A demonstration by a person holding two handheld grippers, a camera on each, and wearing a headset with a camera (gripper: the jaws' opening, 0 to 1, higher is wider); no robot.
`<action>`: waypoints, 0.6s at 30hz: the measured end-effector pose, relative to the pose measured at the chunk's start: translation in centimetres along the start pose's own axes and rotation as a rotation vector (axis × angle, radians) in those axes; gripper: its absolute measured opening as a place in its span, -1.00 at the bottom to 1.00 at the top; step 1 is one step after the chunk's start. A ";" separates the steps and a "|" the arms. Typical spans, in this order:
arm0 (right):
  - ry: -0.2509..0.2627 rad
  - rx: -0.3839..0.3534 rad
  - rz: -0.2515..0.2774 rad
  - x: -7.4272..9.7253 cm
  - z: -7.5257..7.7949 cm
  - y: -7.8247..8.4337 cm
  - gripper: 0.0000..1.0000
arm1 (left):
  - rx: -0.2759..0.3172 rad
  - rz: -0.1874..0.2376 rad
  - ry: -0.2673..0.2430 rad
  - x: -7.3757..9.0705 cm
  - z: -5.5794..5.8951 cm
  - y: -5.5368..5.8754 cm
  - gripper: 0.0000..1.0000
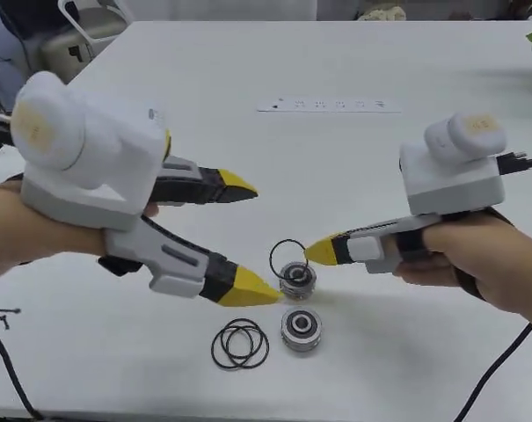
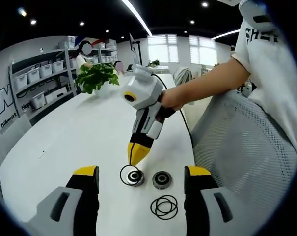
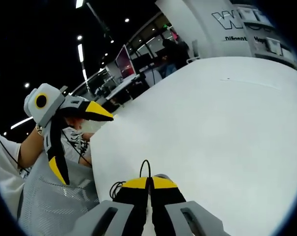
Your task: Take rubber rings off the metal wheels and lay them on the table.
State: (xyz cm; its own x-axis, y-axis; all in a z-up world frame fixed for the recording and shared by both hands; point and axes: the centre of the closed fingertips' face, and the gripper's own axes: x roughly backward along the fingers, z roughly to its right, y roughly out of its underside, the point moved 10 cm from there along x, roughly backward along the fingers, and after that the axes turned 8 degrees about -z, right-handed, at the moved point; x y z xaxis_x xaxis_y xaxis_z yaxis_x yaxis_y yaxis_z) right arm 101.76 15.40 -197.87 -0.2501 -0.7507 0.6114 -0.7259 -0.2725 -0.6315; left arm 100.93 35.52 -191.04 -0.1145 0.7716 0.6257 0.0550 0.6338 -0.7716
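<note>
Right gripper (image 1: 323,252): the jaws are fully closed, with the yellow tips pressed together on a thin black rubber ring (image 1: 287,256). In the right gripper view the ring rises as a narrow loop straight out from between the tips. In the head view it stands on edge just ahead of the tips. Its lower part meets the top of a metal wheel (image 1: 297,280), which lies flat on the white table (image 1: 380,158) just ahead of and below the tips. It cannot be told whether any part of the ring sits in the wheel's groove. Left gripper (image 1: 246,236): the jaws are spread wide and hold nothing, and both tips point toward the right gripper. In the head view the lower tip is just beside the wheel, but contact cannot be confirmed. In the left gripper view the wheel lies ahead, between the two jaws and closer to the left one. A second wheel (image 1: 301,328) lies flat just beside the first, ahead of the jaws and closer to the right one, with its dark centre facing up. A small pile of loose rings (image 1: 240,345) lies flat and overlapping on the table. It is near the second wheel and is the item closest to the left gripper's jaws.
</note>
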 end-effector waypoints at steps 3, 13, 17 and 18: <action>-0.005 0.015 -0.005 -0.1 -0.3 -0.1 -1.00 | 0.033 0.014 -0.031 1.2 0.4 0.5 0.45; -0.050 0.044 -0.025 -0.6 -1.4 -0.3 -1.00 | 0.059 0.019 -0.117 4.5 2.9 1.9 0.54; -0.072 0.066 -0.051 -1.0 -2.0 -0.2 -1.00 | 0.077 0.026 -0.147 5.5 4.0 2.3 0.57; -0.077 0.068 -0.057 -1.1 -2.1 -0.2 -1.00 | 0.084 0.030 -0.150 5.7 4.1 2.4 0.58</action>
State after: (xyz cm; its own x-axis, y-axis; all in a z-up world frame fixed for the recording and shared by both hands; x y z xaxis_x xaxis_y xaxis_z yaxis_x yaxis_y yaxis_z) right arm 100.83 17.49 -197.45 -0.1577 -0.7765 0.6101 -0.6916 -0.3542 -0.6295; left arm 96.30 41.26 -189.80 -0.2615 0.7691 0.5832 -0.0221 0.5993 -0.8002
